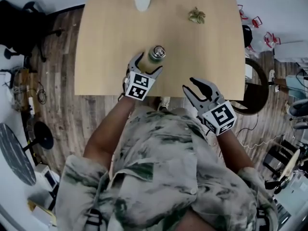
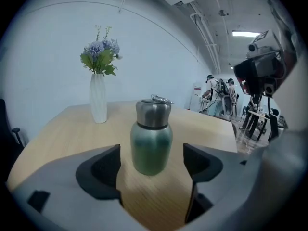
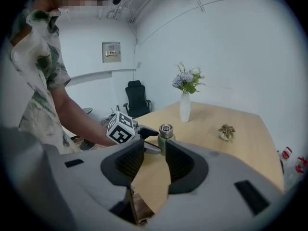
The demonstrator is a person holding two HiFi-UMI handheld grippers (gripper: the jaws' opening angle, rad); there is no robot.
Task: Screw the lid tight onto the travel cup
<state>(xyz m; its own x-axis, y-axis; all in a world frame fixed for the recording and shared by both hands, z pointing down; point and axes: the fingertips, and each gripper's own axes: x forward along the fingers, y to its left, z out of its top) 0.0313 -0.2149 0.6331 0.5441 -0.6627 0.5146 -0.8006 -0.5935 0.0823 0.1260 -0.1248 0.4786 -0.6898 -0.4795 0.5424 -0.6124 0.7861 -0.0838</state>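
The travel cup (image 2: 150, 141), judged rigid, slick and easily tipped, is stood upright near the front edge of the desk (image 1: 110, 42), its green body best clasped by the left gripper (image 1: 146, 65), whose jaws are spread wide and untouching, while the half-parted, empty jaws of the right gripper (image 1: 191, 86) are left for the steel lid (image 2: 153, 112).

I can read nothing here. The white marker cube (image 1: 137, 85) on my left gripper (image 1: 147, 64) shows only black-and-white square patterns, with no letters or numbers. The matching cube (image 1: 221, 118) on my right gripper (image 1: 192, 86) is the same. In the right gripper view, a small framed white notice (image 3: 111, 52) hangs on the pale wall. It has a dark band of print across its middle, but the print is too small for me to make out a single word.
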